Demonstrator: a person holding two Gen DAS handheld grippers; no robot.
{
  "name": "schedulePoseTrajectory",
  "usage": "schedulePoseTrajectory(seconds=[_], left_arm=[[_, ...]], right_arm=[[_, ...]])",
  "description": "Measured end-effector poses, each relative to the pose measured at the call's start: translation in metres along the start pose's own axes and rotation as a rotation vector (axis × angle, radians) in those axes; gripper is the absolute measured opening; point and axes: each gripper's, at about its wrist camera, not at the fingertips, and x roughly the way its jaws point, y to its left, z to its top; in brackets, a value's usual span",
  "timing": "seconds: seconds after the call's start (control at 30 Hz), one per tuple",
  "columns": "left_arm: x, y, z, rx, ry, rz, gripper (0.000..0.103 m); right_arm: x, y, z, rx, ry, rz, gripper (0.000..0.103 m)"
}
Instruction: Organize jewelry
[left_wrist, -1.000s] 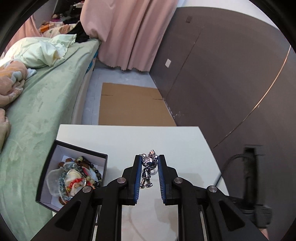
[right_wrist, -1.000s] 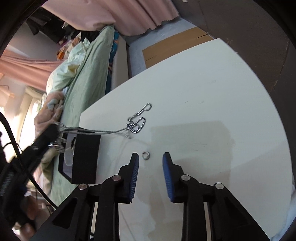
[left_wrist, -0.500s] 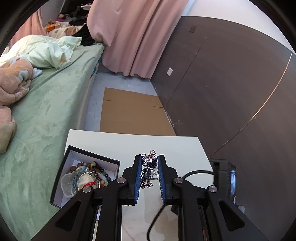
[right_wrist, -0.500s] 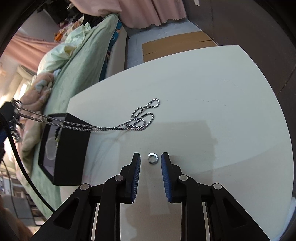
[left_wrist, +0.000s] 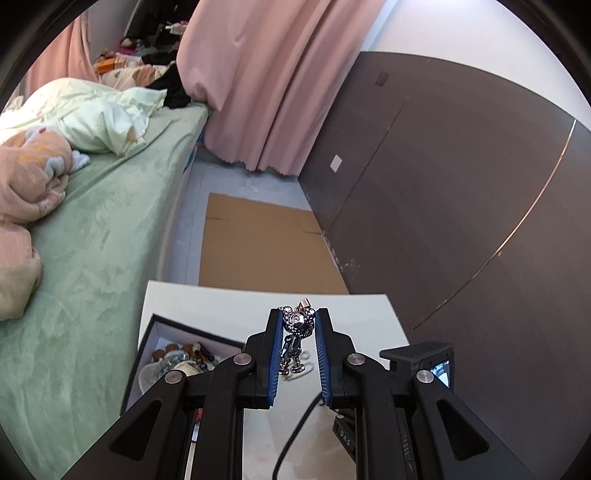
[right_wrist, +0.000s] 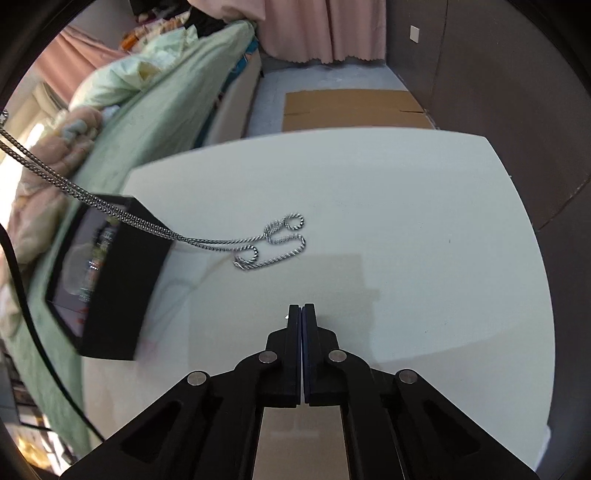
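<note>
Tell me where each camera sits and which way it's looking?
Left wrist: sits on the left gripper, looking along its fingers over the white table toward the curtain; the pendant is pinched there.
Right wrist: sits on the right gripper, tilted down at the table; its fingers are shut.
Both show: the table, the black jewelry box, the bed, and the chain.

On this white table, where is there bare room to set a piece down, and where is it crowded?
Bare: the table to the right of the chain, out to its right and far edges. Crowded: the left side, where the black jewelry box sits at the edge and the chain runs taut across it.
</note>
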Motion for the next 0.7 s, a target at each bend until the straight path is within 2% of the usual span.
schedulePoseTrajectory(seconds=[0.1, 0.27, 0.37, 0.4, 0.47, 0.53, 0.6, 0.7], left_arm=[[-0.007, -0.005, 0.007, 0.024, -0.020, 0.012, 0.018], [-0.025, -0.010, 0.020, 0.043, -0.052, 0.032, 0.018], [-0.038, -0.011, 0.028, 0.048, -0.072, 0.045, 0.018], [-0.041, -0.011, 0.030, 0.050, -0.076, 0.050, 0.018], [-0.047, -0.013, 0.033, 0.054, -0.084, 0.062, 0.018], [-0.052, -0.014, 0.036, 0.059, -0.090, 0.072, 0.018], [-0.059, -0.015, 0.040, 0.064, -0.100, 0.082, 0.018], [-0.071, -0.017, 0.047, 0.081, -0.123, 0.099, 0.018]], right_arm=[[-0.007, -0.004, 0.002, 0.014, -0.024, 0.034, 0.002], [-0.018, -0.019, 0.005, 0.093, -0.049, 0.191, 0.002], [-0.017, -0.028, 0.007, 0.132, -0.049, 0.249, 0.002], [-0.016, -0.029, 0.006, 0.139, -0.045, 0.254, 0.002], [-0.012, -0.025, 0.006, 0.121, -0.030, 0.211, 0.002], [-0.002, -0.020, 0.007, 0.102, 0.026, 0.184, 0.002], [0.007, -0.017, 0.008, 0.077, 0.072, 0.173, 0.005], [0.012, -0.014, 0.008, 0.044, 0.086, 0.154, 0.009]])
